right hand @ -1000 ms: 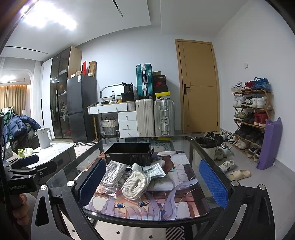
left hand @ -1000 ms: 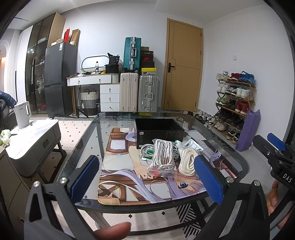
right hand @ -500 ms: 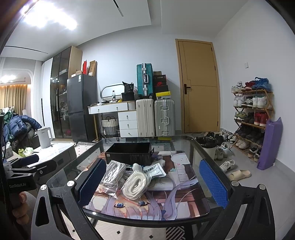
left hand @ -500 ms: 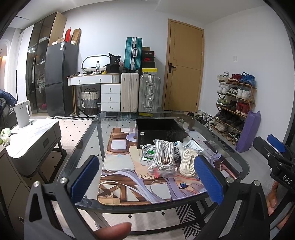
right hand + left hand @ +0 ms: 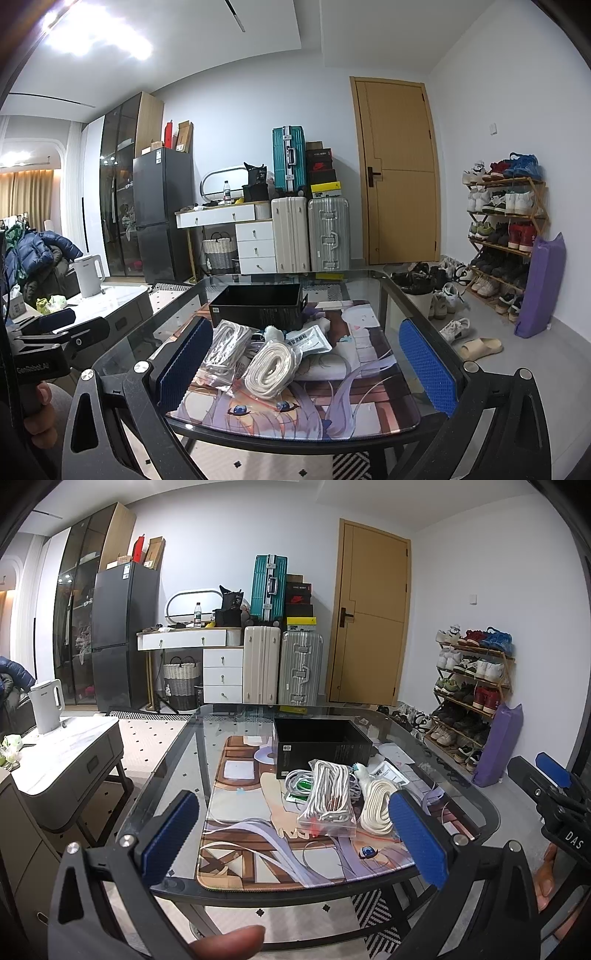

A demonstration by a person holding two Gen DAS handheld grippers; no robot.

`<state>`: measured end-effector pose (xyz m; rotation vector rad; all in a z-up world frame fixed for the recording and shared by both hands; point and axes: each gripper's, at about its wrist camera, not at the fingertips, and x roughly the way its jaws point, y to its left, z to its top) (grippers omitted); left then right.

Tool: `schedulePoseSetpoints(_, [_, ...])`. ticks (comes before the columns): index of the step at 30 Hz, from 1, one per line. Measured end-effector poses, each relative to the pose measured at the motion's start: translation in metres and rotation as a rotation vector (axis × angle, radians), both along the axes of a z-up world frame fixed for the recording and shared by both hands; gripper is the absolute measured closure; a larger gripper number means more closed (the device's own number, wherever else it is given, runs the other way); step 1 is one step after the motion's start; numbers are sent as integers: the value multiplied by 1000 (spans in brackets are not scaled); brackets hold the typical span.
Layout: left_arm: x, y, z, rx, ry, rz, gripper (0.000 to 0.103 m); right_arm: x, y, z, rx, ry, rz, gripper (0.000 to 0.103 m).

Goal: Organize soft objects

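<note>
Counting the soft items at frame centre: one bagged bundle of grey-white cord (image 5: 330,795), one bagged coil of cream rope (image 5: 377,805), one loose grey cable coil (image 5: 295,780), one flat white pouch (image 5: 308,339), all heaped together on the printed mat (image 5: 255,834) of the glass surface (image 5: 173,764). One open black box (image 5: 320,746) stands just behind the heap, touching or nearly so. Left tool (image 5: 295,843), lower frame, spread wide, holding nothing; heap lies ahead, between its blue pads but beyond them. Right tool (image 5: 306,363) likewise spread and empty, rope coil straight ahead. Around: two upright suitcases (image 5: 282,670), a teal one above, shoe rack (image 5: 472,686) right, kettle (image 5: 46,705) left.
</note>
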<state>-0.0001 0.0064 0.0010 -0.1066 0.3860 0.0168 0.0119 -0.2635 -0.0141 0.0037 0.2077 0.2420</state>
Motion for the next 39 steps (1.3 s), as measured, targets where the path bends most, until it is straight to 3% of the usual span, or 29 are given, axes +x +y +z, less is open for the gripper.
schedulePoseSetpoints(26, [0, -1, 1, -7, 19, -25, 0, 8, 1, -12, -5, 27, -8, 0])
schedulePoseSetpoints(34, [21, -3, -9, -26, 144, -60, 0, 33, 19, -13, -54, 94, 24, 0])
schedulePoseSetpoints(39, [18, -7, -9, -13, 138, -105, 0, 35, 24, -15, -60, 99, 32, 0])
